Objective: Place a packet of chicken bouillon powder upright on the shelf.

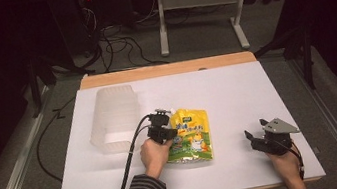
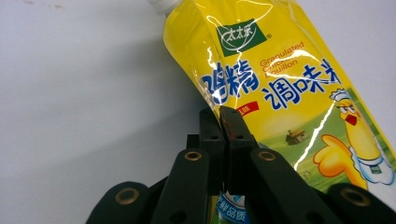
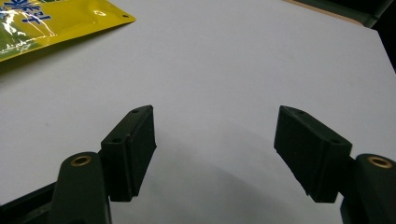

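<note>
Left gripper view puts my left gripper point(image 2: 223, 122) right at the edge of the yellow bouillon pouch point(image 2: 289, 93): the two black jaws are pressed together with the pouch's left seam pinched between them, so I am clenched on the pouch. Its white spout point(image 2: 161, 4) shows at the top of that view, pointing away from me, and the printing is plain here: a green logo, blue characters, a cartoon chicken.

In the high view my left gripper point(image 1: 164, 128) sits at the left side of the pouch point(image 1: 192, 136), which lies flat on the white table point(image 1: 236, 84), near the middle of its front half. Left of the pouch and a little farther back stands one clear plastic container point(image 1: 113, 119), close to the pouch but not touching it. My right gripper point(image 1: 253, 137) is well to the right of the pouch, low over the table.

Right gripper view shows my right gripper point(image 3: 215, 154) with its jaws spread wide and nothing between them, only bare table beneath; a corner of the pouch point(image 3: 56, 21) lies at the upper left, well apart from them.

The count: one pouch, one container, two grippers. The container appears in the high view, and the pinched seam is readable in the left gripper view.
</note>
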Demonstrator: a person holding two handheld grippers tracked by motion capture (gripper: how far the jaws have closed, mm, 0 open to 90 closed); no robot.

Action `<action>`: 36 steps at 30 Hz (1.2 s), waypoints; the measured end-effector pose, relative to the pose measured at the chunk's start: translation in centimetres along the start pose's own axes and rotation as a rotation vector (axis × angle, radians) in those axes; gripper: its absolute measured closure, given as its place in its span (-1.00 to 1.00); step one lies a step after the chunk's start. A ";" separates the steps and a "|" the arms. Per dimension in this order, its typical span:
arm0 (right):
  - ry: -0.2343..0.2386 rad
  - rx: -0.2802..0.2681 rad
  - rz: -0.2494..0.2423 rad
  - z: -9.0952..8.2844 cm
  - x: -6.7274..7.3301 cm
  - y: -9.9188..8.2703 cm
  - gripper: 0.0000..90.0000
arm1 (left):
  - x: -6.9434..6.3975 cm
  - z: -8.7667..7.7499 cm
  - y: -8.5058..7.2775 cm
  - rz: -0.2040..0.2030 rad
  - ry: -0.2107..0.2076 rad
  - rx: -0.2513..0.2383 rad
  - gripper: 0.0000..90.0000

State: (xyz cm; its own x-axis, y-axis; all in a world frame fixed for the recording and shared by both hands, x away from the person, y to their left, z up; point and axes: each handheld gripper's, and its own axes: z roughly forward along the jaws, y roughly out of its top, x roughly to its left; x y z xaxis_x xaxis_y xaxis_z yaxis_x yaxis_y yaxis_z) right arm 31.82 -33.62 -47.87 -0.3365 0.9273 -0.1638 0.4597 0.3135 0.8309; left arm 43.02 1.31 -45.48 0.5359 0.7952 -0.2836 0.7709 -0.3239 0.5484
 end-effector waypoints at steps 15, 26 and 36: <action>-0.004 0.003 -0.021 0.1 0.2 0.0 -0.34 | -2.0 -4.0 0.6 0.131 -0.060 -0.110 1.00; -0.003 0.004 -0.024 0.1 0.2 0.0 -0.34 | -3.8 -7.5 1.1 0.226 -0.081 -0.189 1.00; -0.005 0.005 -0.027 0.1 0.3 0.0 -0.34 | -4.9 -9.7 1.2 0.312 -0.072 -0.221 1.00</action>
State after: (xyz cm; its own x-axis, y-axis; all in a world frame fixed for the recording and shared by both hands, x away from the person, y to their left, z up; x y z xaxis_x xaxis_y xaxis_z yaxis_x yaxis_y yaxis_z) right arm 31.85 -33.34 -47.95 -0.3448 0.9196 -0.1883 0.4544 0.3390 0.8238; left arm 37.99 2.04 -35.82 0.7620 0.6351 -0.1264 0.4781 -0.4201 0.7713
